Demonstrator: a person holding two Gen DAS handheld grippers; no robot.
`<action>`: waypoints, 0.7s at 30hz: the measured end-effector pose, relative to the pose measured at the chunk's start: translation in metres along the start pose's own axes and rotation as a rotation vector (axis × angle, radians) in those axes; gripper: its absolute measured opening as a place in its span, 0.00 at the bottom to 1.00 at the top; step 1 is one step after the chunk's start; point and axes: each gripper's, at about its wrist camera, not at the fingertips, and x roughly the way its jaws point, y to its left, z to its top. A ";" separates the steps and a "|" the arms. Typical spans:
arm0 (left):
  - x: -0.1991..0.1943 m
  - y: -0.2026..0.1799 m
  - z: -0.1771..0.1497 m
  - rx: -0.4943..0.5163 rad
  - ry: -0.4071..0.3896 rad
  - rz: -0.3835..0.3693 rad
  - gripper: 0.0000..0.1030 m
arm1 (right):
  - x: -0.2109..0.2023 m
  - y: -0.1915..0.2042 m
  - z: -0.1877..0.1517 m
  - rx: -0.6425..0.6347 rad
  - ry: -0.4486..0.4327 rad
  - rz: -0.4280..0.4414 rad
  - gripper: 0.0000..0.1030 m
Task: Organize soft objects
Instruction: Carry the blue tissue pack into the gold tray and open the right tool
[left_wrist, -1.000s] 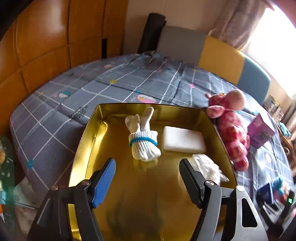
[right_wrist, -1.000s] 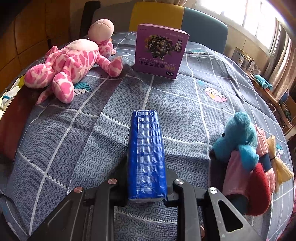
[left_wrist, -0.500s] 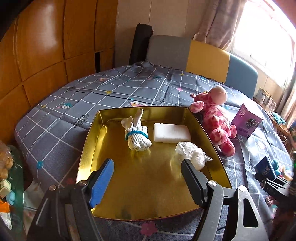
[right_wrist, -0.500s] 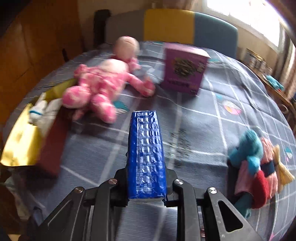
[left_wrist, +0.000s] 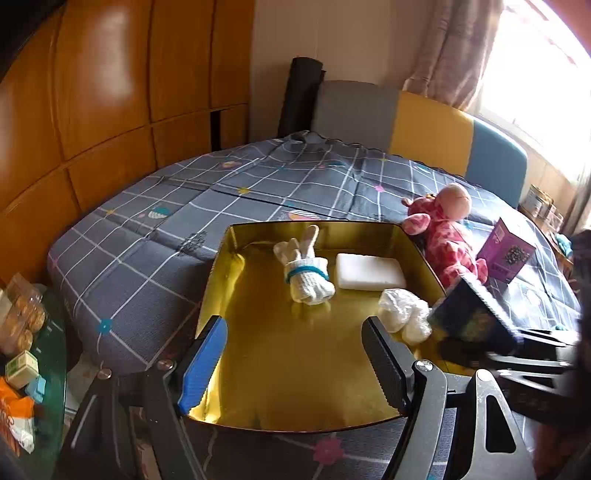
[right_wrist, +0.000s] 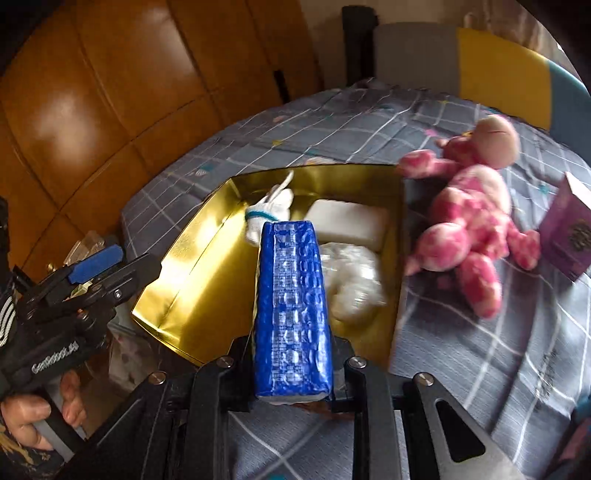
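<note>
A quilted grey bedcover with a thin white grid lies ahead of both grippers and reaches far beyond them. On it rests a shallow rectangular tray of shiny gold metal; its near edge sits under the left gripper's fingers. Beyond the right jaws, to their right, a plush toy with a fuzzy pink and white spotted body lies on the cover, just beside the tray's wall. A purple cardboard box stands further right.

The right gripper has its jaws nearly closed, pressing on a long blue pack with glossy, dimpled wrapping; the pack points forward above the tray. Ahead of its tip lie a flat white foam block, a crumpled white plastic bag and a rolled knitted sock with a blue band.

The left gripper stands wide open and empty, above the tray's bare floor.
</note>
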 end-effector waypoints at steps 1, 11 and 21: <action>0.001 0.003 0.000 -0.008 0.001 0.002 0.74 | 0.009 0.004 0.004 -0.004 0.020 0.009 0.23; 0.012 0.024 -0.008 -0.063 0.033 0.021 0.74 | 0.074 0.003 0.031 0.044 0.090 -0.035 0.32; 0.018 0.027 -0.013 -0.072 0.049 0.021 0.74 | 0.053 -0.009 0.022 0.102 0.025 -0.056 0.41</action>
